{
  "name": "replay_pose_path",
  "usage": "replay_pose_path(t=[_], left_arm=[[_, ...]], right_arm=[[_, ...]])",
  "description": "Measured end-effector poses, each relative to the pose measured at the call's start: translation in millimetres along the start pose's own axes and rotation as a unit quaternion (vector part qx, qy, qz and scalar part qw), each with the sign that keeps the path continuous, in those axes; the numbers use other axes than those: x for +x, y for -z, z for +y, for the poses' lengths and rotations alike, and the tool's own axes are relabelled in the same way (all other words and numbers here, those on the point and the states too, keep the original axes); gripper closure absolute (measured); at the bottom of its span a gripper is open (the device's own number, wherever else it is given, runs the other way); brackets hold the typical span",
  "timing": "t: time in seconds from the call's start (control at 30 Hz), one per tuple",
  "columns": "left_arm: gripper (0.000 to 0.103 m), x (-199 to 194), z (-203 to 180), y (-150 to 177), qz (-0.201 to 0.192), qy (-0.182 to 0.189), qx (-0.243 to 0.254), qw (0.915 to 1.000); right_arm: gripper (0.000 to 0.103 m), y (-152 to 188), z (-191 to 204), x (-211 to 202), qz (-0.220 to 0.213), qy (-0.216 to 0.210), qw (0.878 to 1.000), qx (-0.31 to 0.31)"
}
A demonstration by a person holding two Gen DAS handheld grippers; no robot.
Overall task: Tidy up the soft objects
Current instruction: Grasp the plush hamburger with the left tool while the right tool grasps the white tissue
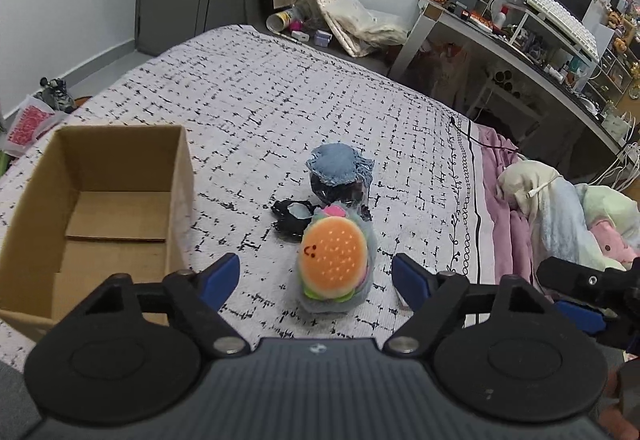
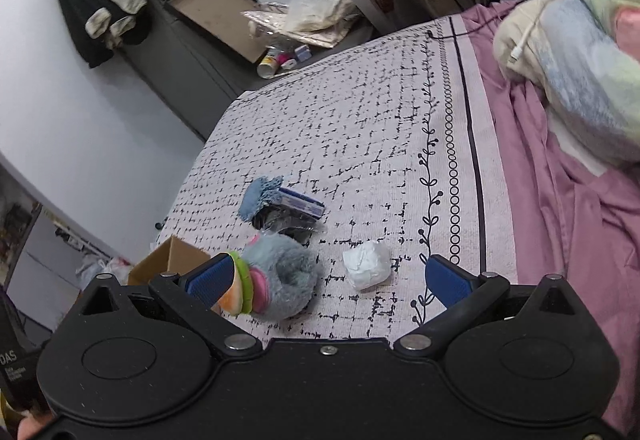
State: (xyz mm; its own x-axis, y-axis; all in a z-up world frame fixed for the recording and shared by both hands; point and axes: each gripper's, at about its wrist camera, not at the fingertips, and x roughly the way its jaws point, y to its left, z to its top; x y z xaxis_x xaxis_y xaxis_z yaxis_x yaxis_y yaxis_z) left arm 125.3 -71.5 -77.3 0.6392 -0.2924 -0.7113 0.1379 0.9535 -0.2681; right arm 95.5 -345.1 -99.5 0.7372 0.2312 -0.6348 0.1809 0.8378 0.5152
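While both grippers hang spread wide with nothing in them, the left gripper [image 1: 316, 278] frames the burger plush [image 1: 334, 264] on the bed [image 1: 280, 88]; the right gripper [image 2: 328, 276] sits near a white wad [image 2: 367, 265]. Cardboard box [image 1: 100, 200] left, denim pouch [image 1: 340, 168] beyond.

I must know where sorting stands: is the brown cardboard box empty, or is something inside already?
As far as visible, empty. The brown cardboard box stands open-topped on the bed, showing only bare bottom flaps; its near corner is hidden behind the left gripper.
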Motion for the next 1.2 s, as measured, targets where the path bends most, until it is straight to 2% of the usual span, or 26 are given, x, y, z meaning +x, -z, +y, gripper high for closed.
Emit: replay_pose_path(t=[0.2, 0.4, 0.47, 0.53, 0.7, 0.83, 0.93, 1.03, 1.07, 1.1, 1.2], left_arm=[[0.023, 23, 1, -4, 0.015, 0.008, -0.002, 0.9999], [0.037, 46, -1, -3, 0.035, 0.025, -0.009, 0.999], [0.051, 53, -3, -4, 0.044, 0.029, -0.007, 0.9986], [0.057, 59, -3, -6, 0.051, 0.033, -0.009, 0.9981], [0.059, 66, -2, -8, 0.052, 0.041, -0.017, 0.9977], [0.058, 73, -5, -9, 0.063, 0.041, -0.001, 0.9972], [0.058, 81, -8, -11, 0.082, 0.04, 0.009, 0.9958], [0.057, 84, -6, -10, 0.085, 0.042, 0.009, 0.9955], [0.058, 84, -7, -10, 0.081, 0.041, 0.01, 0.9958], [0.059, 83, -7, -10, 0.077, 0.04, 0.009, 0.9962], [0.062, 79, -5, -11, 0.07, 0.037, 0.0, 0.9968]], right_arm=[[0.001, 4, -5, 26, 0.022, 0.011, 1.0, 0.012], [0.008, 9, -12, 52, 0.04, 0.018, 0.999, 0.023], [0.008, 10, -15, 60, 0.037, 0.019, 0.999, 0.027], [0.011, 12, -16, 68, 0.034, 0.024, 0.999, 0.022], [0.014, 15, -12, 87, 0.04, 0.038, 0.998, 0.005], [0.016, 18, -6, 105, 0.043, 0.057, 0.997, -0.015], [0.024, 21, -7, 116, 0.052, 0.069, 0.996, -0.015], [0.041, 24, -9, 125, 0.062, 0.071, 0.996, -0.01], [0.052, 26, -9, 127, 0.062, 0.074, 0.995, -0.012], [0.057, 27, -9, 127, 0.06, 0.078, 0.995, -0.015], [0.058, 28, -9, 123, 0.053, 0.07, 0.996, -0.018]])
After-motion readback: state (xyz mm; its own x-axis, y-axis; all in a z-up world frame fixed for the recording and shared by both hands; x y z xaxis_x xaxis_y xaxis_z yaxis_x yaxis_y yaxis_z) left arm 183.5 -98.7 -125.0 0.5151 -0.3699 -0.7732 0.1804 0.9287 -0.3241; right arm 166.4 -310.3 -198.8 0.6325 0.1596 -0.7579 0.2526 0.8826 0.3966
